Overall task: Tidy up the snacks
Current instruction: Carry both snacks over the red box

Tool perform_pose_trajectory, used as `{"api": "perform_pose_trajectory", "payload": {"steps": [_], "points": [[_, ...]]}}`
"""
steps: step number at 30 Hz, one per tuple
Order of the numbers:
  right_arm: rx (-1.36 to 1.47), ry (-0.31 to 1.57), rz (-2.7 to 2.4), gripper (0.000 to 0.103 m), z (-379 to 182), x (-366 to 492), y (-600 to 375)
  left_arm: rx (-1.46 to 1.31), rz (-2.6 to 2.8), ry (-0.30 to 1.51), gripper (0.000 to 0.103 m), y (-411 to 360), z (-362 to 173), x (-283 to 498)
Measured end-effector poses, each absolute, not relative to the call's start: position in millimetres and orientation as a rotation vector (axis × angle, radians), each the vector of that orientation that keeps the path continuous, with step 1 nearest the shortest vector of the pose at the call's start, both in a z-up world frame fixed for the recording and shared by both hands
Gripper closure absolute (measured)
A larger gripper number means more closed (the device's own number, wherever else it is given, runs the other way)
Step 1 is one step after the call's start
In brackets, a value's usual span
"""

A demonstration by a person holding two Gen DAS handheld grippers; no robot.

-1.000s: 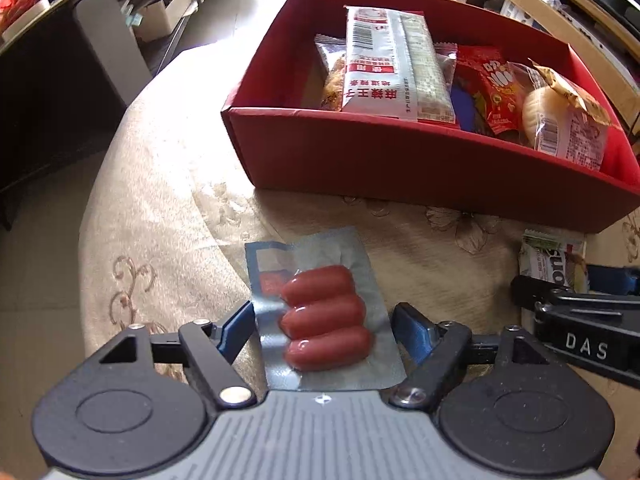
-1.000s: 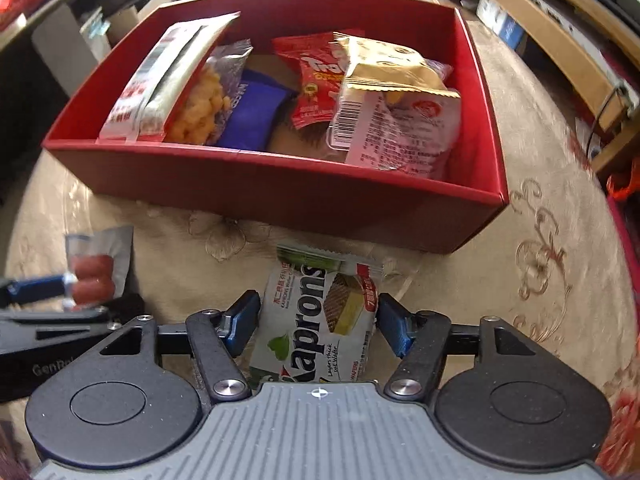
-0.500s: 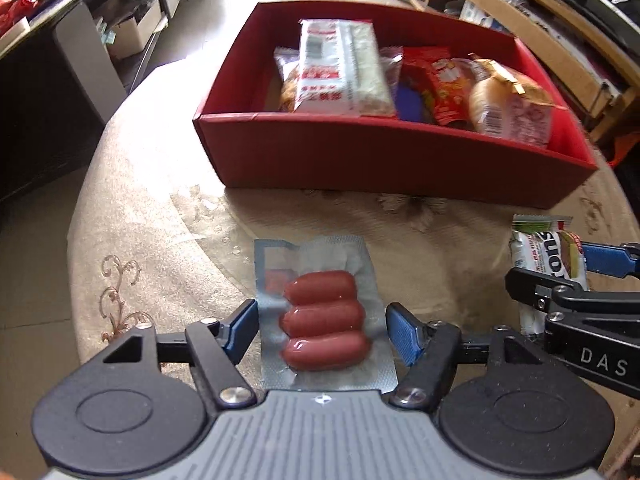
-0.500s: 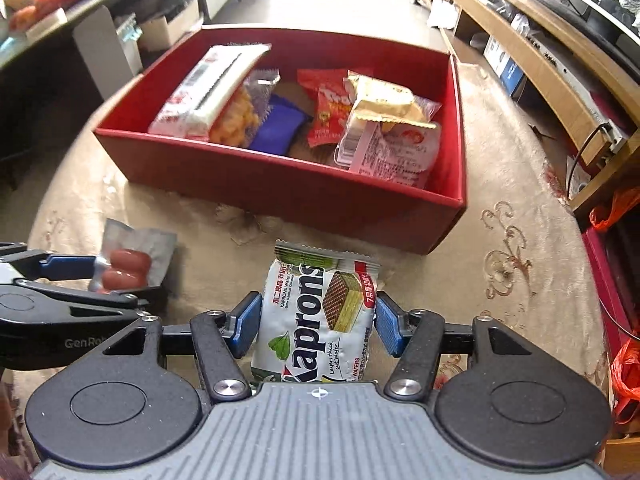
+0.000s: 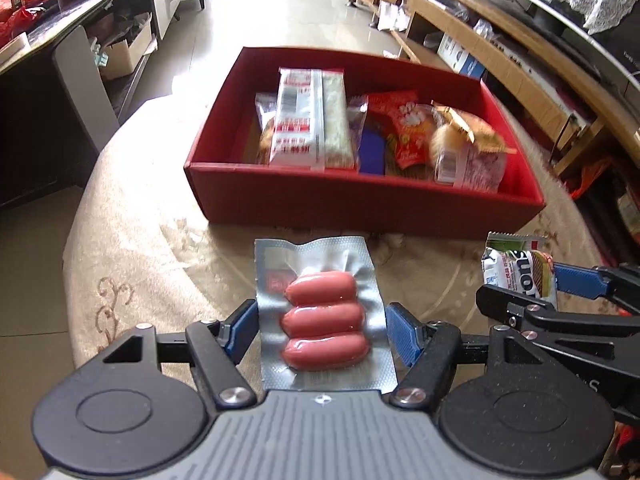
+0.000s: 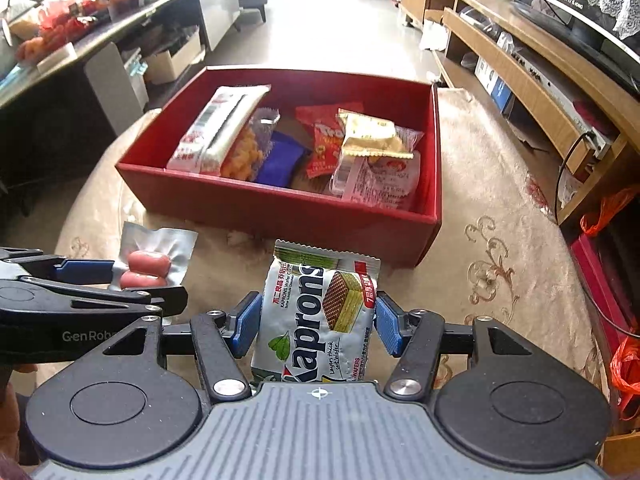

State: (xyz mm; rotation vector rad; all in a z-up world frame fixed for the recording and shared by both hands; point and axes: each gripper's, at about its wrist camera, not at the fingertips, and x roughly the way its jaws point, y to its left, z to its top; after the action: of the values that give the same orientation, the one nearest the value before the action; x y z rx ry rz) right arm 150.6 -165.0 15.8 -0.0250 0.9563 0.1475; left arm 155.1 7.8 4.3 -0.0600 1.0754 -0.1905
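My left gripper (image 5: 322,330) is shut on a silver vacuum pack of three red sausages (image 5: 322,320) and holds it above the table, in front of the red box (image 5: 360,204). My right gripper (image 6: 316,322) is shut on a Kaprons wafer packet (image 6: 316,312), also lifted, beside the left one. The red box (image 6: 280,208) holds several snack packs. The sausage pack also shows in the right wrist view (image 6: 148,264), and the wafer packet in the left wrist view (image 5: 516,268).
The round table has a beige patterned cloth (image 6: 492,240). A wooden TV bench (image 6: 540,60) runs along the right. A dark counter with goods (image 6: 60,52) stands at the left. Orange bags (image 6: 624,360) lie at the far right.
Both grippers have risen and drawn back from the red box with their packs still held. The box now looks smaller and farther, and I see more into it.
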Motion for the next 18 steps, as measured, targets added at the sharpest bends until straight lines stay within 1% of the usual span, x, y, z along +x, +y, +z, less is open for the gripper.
{"api": "perform_pose_trajectory", "payload": {"steps": [18], "points": [[0.025,0.867,0.128,0.037,41.3,168.1,-174.0,-0.071,-0.179,0.980,0.039,2.3,34.6,177.7]]}}
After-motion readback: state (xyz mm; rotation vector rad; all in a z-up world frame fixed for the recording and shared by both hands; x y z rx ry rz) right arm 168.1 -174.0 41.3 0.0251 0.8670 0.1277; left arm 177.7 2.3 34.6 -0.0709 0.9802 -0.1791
